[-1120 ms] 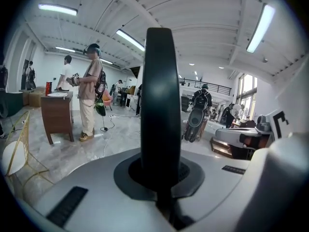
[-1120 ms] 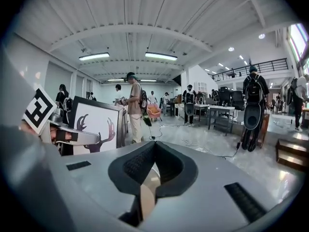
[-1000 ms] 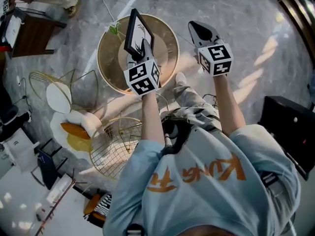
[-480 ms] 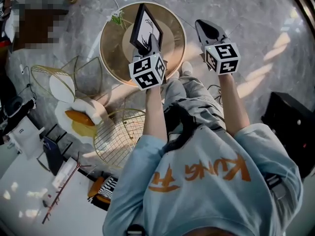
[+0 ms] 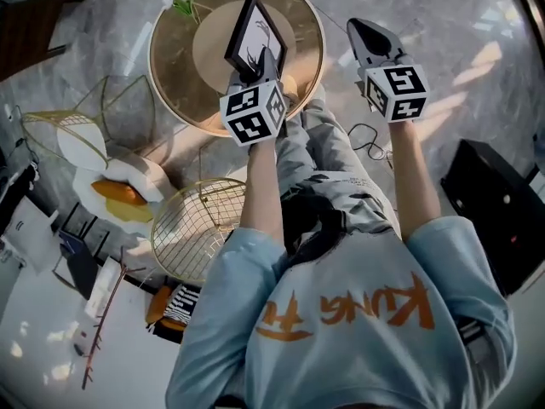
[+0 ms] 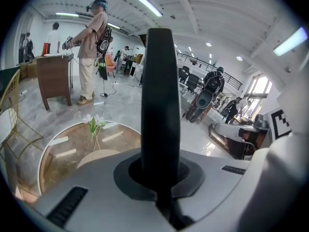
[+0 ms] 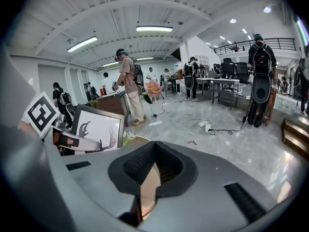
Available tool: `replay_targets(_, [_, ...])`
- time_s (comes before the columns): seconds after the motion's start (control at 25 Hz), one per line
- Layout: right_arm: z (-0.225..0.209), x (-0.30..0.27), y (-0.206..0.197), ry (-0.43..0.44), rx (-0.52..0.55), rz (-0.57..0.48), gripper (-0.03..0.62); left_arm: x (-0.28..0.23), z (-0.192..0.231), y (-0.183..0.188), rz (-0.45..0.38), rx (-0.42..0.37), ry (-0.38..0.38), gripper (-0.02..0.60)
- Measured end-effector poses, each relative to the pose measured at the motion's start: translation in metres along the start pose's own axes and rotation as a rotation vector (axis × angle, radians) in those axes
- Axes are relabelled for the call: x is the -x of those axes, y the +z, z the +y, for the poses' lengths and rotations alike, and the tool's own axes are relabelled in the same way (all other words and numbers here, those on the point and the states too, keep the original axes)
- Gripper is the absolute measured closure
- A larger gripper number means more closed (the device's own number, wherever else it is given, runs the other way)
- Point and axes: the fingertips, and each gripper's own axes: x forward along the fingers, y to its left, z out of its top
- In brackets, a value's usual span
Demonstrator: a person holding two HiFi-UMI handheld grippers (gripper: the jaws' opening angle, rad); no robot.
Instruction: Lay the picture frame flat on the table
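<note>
The black picture frame (image 5: 253,34) with a white antler print stands tilted on edge over the round glass-topped table (image 5: 183,66). My left gripper (image 5: 265,60) is shut on its lower edge. In the left gripper view the frame's black edge (image 6: 160,100) rises straight up between the jaws of that gripper (image 6: 160,170). The right gripper view shows the frame's printed face (image 7: 99,128) to the left. My right gripper (image 5: 366,32) hovers to the right of the table over the floor, its jaws (image 7: 151,154) shut with nothing between them.
A small flower (image 5: 184,2) lies at the table's far left rim. Gold wire baskets (image 5: 197,228) and a white plate with something orange (image 5: 117,196) sit at left. A black box (image 5: 494,211) stands at right. A cable (image 5: 368,147) lies on the floor. People stand beyond (image 6: 91,57).
Both grippers have come down toward the table. The frame stays gripped in the left one and still stands tilted on edge. The right gripper remains shut and empty.
</note>
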Motion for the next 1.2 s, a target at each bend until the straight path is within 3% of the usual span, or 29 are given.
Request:
replay_targets(0.2, [-0.002, -0.023, -0.025, -0.033, -0.004, 0.046, 0.597, -0.024, 0.028, -0.023, 0.043, 0.043, -0.021, 0.555])
replay_targets(0.56, [0.006, -0.054, -0.072, -0.034, -0.034, 0.109, 0.597, -0.068, 0.039, -0.054, 0.088, 0.123, -0.087, 0.555])
replay_targets(0.8, [0.008, -0.072, -0.099, -0.011, -0.006, 0.175, 0.597, -0.09, 0.048, -0.08, 0.137, 0.228, -0.122, 0.555])
replay_targets(0.96, [0.008, -0.079, -0.104, -0.001, -0.004, 0.194, 0.597, -0.112, 0.051, -0.087, 0.141, 0.34, -0.176, 0.555])
replay_targets(1.2, [0.0, -0.081, -0.114, -0.003, -0.021, 0.221, 0.597, -0.146, 0.046, -0.094, 0.177, 0.443, -0.234, 0.555])
